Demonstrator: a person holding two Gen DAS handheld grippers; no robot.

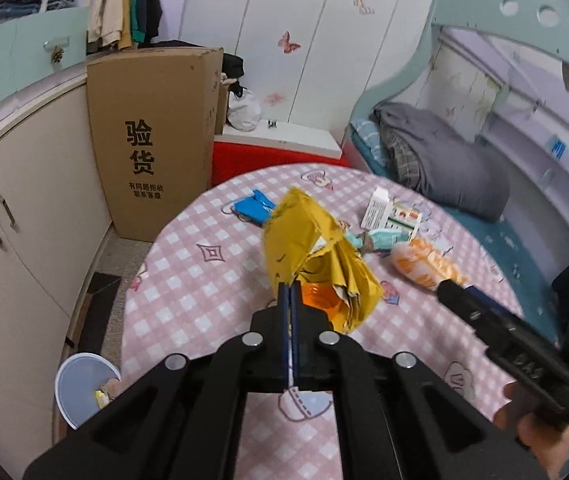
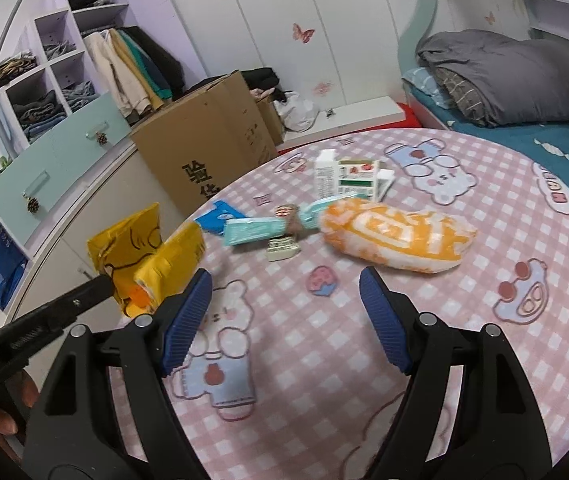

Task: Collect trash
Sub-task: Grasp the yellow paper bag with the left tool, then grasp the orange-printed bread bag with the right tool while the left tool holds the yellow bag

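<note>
Left wrist view: yellow wrapper pinched and lifted

Left wrist camera shows the left gripper (image 1: 290, 292) clamped tight on the lower edge of a crumpled yellow foil wrapper (image 1: 308, 248), which hangs clear above the pink checked tabletop (image 1: 188, 280); an orange piece (image 1: 318, 296) sits just beside the fingertips, inside the wrapper's folds. The right gripper (image 2: 284, 280) is spread wide with nothing between its blue pads (image 2: 186, 320), hovering near an orange-and-white snack bag (image 2: 396, 240) lying on the cloth.

Beyond that bag lie a teal packet (image 2: 256, 230), a blue packet (image 2: 218, 216) and a small white carton (image 2: 326, 176) with a printed box, all well apart from the lifted wrapper. A white bin (image 1: 84, 384) stands on the floor beside the tabletop, with scraps inside.

A tall cardboard box (image 1: 152, 140) behind reads "验货" in large black characters; the smaller lines beneath are too blurred to read.
</note>
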